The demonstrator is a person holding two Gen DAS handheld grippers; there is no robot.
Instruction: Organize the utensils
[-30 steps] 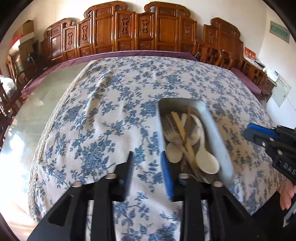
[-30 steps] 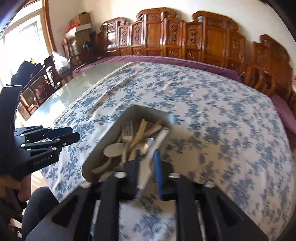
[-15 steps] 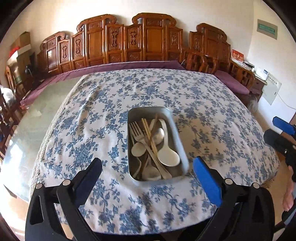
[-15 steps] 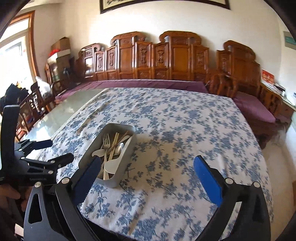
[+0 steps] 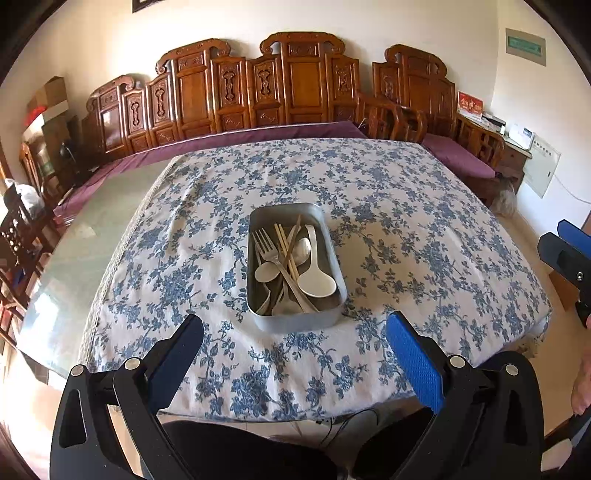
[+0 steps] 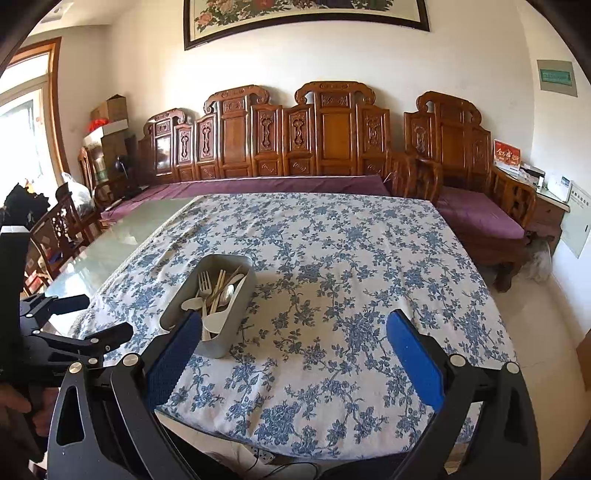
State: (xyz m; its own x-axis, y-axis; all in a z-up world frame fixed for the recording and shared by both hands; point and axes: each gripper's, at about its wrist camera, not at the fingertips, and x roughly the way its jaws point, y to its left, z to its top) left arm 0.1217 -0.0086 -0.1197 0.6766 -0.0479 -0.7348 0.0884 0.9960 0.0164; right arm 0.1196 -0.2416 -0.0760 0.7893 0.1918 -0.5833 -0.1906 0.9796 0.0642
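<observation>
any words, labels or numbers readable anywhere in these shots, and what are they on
None can be read for certain.
Green wall plaque: pale lettering, too small to read.
Red card on the side cabinet: gold characters, too blurred to read.
White wall panel: faint print, illegible.
Framed painting: flowers, no legible writing.
Metal tray and utensils: no markings visible.

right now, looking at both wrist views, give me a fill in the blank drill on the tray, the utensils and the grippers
1. The metal tray rests on a tablecloth printed with ____ flowers.
2. All the utensils, like the fork and chopsticks, lie ____ the tray.
3. The left gripper and right gripper both have jaws that stand ____.

Missing words: blue; inside; open
</observation>
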